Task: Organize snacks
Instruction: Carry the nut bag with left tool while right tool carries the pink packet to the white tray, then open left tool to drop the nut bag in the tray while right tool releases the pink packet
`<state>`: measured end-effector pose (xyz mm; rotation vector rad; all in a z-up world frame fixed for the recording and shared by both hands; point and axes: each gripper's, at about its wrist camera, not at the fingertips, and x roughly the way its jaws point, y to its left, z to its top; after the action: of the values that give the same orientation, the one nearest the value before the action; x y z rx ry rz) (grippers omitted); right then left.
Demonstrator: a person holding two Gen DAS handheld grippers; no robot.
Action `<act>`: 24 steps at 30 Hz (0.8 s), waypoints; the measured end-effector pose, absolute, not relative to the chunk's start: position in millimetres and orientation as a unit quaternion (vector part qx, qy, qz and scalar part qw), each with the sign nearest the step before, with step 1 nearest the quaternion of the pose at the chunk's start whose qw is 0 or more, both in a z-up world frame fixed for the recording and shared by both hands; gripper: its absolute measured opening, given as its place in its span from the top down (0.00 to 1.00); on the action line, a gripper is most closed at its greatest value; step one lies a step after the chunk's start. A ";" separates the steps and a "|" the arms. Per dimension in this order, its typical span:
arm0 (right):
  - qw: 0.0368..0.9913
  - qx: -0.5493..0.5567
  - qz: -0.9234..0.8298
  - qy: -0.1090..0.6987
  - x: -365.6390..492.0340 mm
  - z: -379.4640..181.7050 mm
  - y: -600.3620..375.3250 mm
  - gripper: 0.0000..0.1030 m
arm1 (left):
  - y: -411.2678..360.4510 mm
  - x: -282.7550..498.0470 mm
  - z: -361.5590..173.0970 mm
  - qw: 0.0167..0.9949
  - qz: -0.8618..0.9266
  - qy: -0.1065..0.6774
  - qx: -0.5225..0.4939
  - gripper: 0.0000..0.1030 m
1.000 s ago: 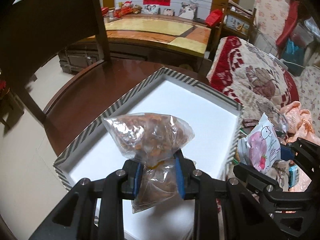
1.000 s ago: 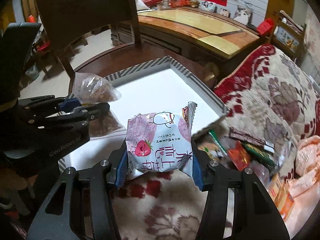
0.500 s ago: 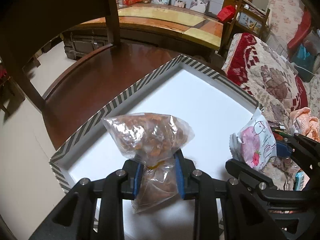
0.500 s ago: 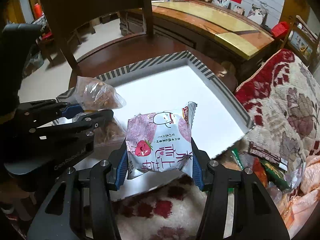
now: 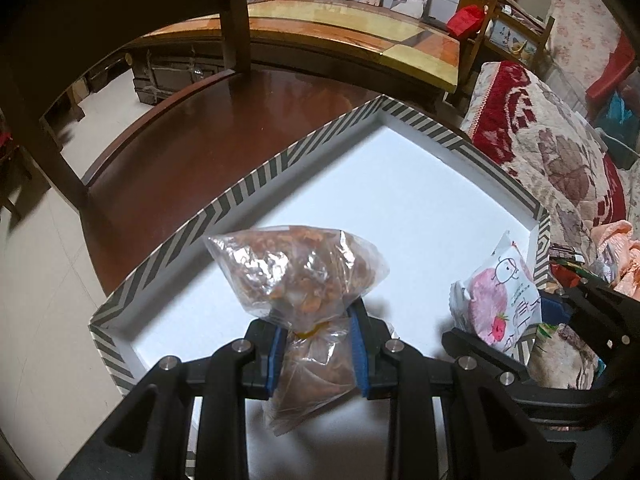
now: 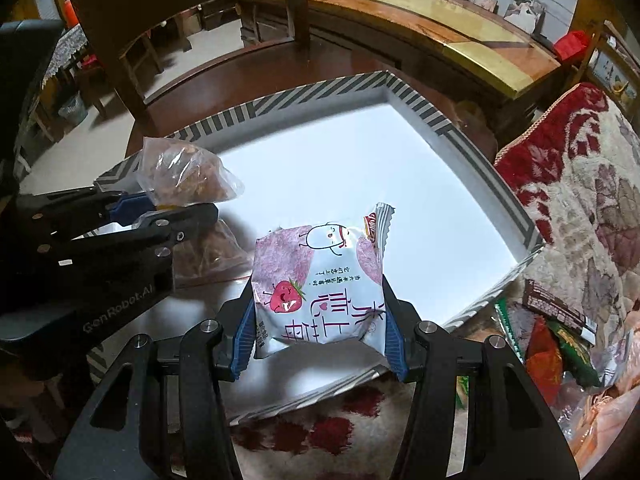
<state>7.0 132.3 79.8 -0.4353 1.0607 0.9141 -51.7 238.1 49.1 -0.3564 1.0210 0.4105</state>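
We pinch a nut bag (image 5: 298, 270) in our left gripper (image 5: 316, 350) and a pink pack (image 6: 320, 292) in our right gripper (image 6: 320, 344) over the bare box (image 6: 472, 148), with more snacks (image 6: 560, 344) left outside.

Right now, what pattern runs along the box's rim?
Grey and white diagonal stripes on the box, clearest in the left wrist view.

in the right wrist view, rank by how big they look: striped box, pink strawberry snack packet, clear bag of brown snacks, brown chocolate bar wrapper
1. striped box
2. pink strawberry snack packet, though it is nearest the camera
3. clear bag of brown snacks; its lower half is partly hidden by the left gripper
4. brown chocolate bar wrapper
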 end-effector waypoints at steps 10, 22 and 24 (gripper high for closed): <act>0.732 -0.207 0.419 0.495 8.4 68.6 138.5 0.49 | 240.5 -49.6 47.2 0.836 0.195 0.484 -0.171 0.70; 0.724 -0.209 0.421 0.505 11.0 58.6 142.5 0.49 | 243.8 -46.3 43.7 0.831 0.200 0.490 -0.172 0.67; 0.726 -0.205 0.420 0.504 11.7 57.9 142.8 0.48 | 243.9 -45.8 42.7 0.829 0.203 0.492 -0.171 0.64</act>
<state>11.7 142.8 57.9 -0.4529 1.1123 0.9270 -45.8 243.9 42.7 -0.3621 1.0436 0.4306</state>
